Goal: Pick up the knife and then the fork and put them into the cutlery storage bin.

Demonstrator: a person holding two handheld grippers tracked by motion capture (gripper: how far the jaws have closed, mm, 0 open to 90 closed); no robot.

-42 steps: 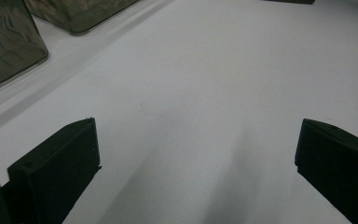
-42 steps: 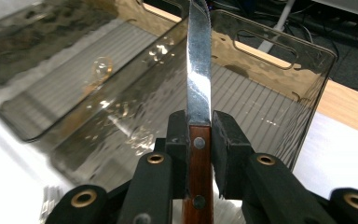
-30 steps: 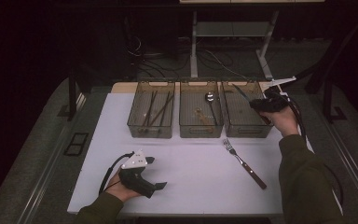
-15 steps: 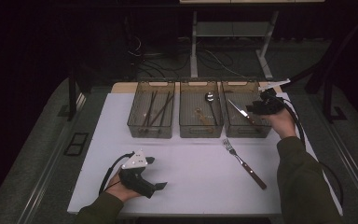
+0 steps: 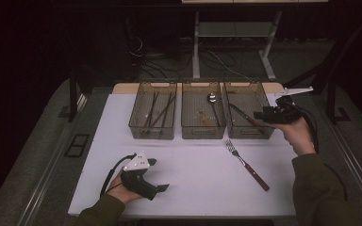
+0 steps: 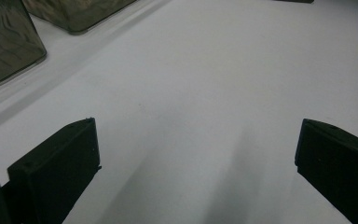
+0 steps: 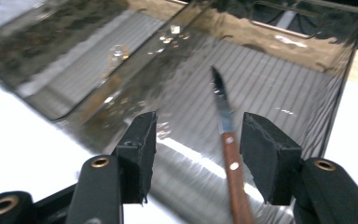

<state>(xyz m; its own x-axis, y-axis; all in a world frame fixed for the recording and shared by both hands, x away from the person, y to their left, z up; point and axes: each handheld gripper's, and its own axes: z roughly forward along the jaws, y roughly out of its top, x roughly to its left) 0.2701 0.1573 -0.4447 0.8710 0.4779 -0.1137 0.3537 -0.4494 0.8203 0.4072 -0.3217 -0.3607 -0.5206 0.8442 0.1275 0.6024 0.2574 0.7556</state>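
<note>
Knife (image 7: 227, 140) leans over bin rim (image 7: 200, 161) — right tool (image 7: 196, 154) opening, clear.

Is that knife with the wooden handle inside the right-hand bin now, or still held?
In. The knife lies in the right bin, its handle propped on the near wall; the right gripper has just been opening, pads off it.

three clear bins (image 5: 152, 117); one fork (image 5: 246, 164); one knife (image 5: 243, 116); one spoon (image 5: 212, 100); two grippers (image 5: 141, 178).
</note>
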